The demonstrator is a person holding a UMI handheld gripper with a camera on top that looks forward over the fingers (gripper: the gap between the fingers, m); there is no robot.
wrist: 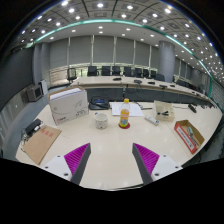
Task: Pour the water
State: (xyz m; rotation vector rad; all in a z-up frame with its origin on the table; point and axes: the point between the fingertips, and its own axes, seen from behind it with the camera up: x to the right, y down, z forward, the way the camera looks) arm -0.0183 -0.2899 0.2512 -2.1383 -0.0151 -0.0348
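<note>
The gripper (112,160) is held with its jaws wide and empty, well short of the white cup (101,120) and what may be a small bottle (124,119) beside it on the table (110,165). A skewed approach could topple either, since they stand close together.

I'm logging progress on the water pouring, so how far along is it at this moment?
Nothing looks done yet. The gripper has its jaws open and empty, well short of the white cup and the small bottle, which stand upright and apart on the table. Nothing is in hand. Left: reach the bottle, grasp it, and tip it over the cup. Whether the cup holds water cannot be seen.
</note>
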